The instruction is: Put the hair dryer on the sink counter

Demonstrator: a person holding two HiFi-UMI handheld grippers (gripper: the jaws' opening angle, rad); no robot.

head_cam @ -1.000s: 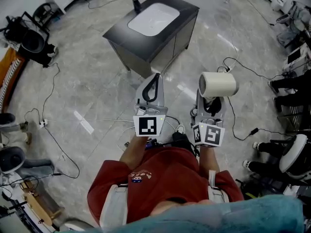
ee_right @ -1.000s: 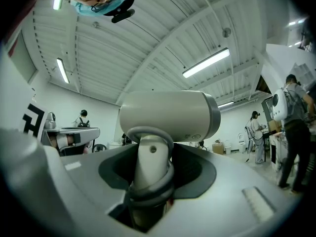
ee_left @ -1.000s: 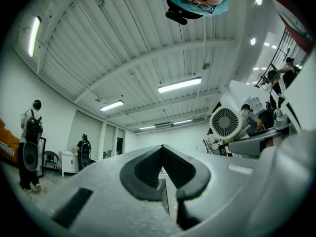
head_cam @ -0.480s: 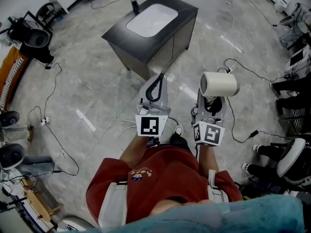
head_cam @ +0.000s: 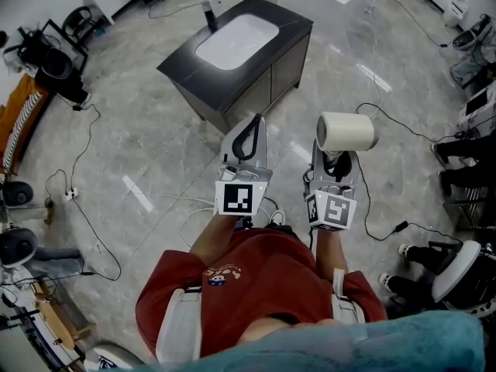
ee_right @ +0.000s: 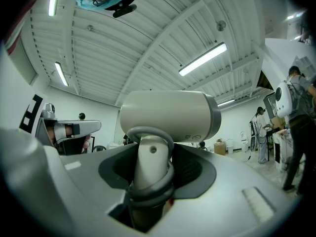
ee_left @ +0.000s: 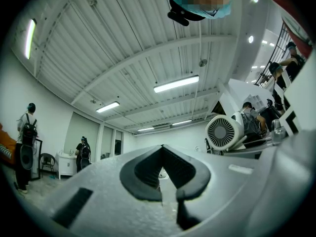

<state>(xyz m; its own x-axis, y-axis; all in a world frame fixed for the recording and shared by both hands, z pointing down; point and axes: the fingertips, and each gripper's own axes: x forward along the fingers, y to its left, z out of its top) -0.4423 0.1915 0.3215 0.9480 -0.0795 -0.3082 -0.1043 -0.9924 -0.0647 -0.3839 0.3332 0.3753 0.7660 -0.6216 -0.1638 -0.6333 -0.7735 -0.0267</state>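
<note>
Out on the open grey floor, short of the sink table (head_cam: 184,67), the person stood with both tools raised in front of the chest. The right tool (head_cam: 338,166) was clamped on the handle of the cream hair dryer (head_cam: 346,132). The dryer's barrel lay crosswise above the jaws, and a grey loop (ee_right: 148,132) lay round the handle where the pads gripped it. The left tool (head_cam: 249,129) was pinched shut on nothing, its tips meeting with only air behind them. To my eye the job was perhaps half done. The dryer was picked up and securely held, but it hung in the air over the floor, well apart from the dark top and the white basin (head_cam: 236,36) set into it. What remained was the rest of the walk, the reach over the top, setting the dryer down on a bare dark patch beside the basin, and letting go. Against the frame a second before, the sink table sat a little nearer and lower in the head view, and the chairs at the right had slid back towards the person, so I took it that the person had stepped forward. The hold on the handle looked unchanged, and the left tool had stayed closed.
</note>
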